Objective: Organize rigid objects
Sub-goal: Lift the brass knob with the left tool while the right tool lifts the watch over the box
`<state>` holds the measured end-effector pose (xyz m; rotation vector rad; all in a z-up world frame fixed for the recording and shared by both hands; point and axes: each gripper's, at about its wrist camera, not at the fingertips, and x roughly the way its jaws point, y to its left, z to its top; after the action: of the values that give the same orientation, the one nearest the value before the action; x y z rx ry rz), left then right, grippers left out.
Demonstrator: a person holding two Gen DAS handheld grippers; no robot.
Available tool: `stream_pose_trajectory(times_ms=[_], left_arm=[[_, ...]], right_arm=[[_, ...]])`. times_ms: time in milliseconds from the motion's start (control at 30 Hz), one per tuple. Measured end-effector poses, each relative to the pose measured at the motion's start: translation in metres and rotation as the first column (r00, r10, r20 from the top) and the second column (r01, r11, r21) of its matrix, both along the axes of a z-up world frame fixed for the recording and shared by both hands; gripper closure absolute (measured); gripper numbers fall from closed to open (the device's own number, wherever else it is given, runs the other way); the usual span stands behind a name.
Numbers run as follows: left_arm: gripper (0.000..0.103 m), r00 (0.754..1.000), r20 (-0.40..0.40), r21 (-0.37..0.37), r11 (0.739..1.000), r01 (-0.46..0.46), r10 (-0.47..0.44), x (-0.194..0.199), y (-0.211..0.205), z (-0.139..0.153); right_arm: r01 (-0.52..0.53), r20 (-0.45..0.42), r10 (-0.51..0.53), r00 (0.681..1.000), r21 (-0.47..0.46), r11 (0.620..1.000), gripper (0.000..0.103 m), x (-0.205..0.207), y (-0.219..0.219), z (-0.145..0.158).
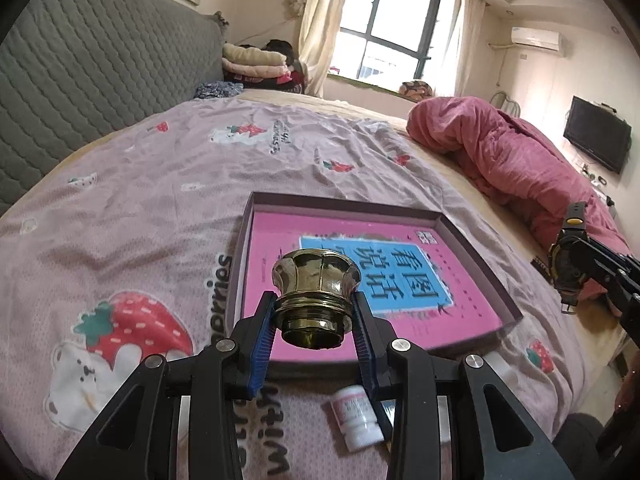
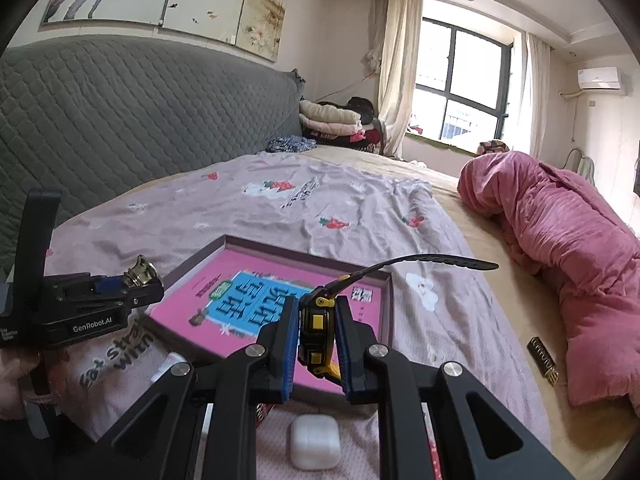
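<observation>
Left tool — clamped on the neck of a brass-coloured cap, held in the air above the near left part of the box.

Box — shallow, on the bed sheet, with a pink book flat inside.

White bottle — lying on the sheet just in front of the box. White earbud case — also on the sheet, near the box's front edge.

Right tool — clamped on a black-and-yellow watch, strap sticking forward, above the box's near right part.

Handling advice: lower each item onto a bare part of the book, well apart, cap set on its wide end, before releasing.
</observation>
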<state>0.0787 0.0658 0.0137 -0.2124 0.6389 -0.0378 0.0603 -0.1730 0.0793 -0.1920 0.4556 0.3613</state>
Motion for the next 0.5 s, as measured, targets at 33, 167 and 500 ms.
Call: stream_pose_trajectory(times_ms=[33,167,500], left_arm=[[0.066,1.000,0.002,0.001,1.000,-0.008,0.008,0.004,0.000,0.000],[0.066,1.000,0.009,0.045,0.999,-0.027,0.027,0.017,-0.001,-0.003],[0.066,0.999,0.007,0.015,0.999,-0.047,0.047,0.043,0.005,-0.006]], right_arm=[[0.006,0.002,-0.006,1.000,0.002,1.000,0.085,0.002,-0.001,0.001],[0.032,0.000,-0.032,0.999,0.027,0.999,0.085,0.012,-0.009,0.005],[0.083,-0.030,-0.081,0.996,0.075,0.994,0.085,0.037,-0.016,0.012]])
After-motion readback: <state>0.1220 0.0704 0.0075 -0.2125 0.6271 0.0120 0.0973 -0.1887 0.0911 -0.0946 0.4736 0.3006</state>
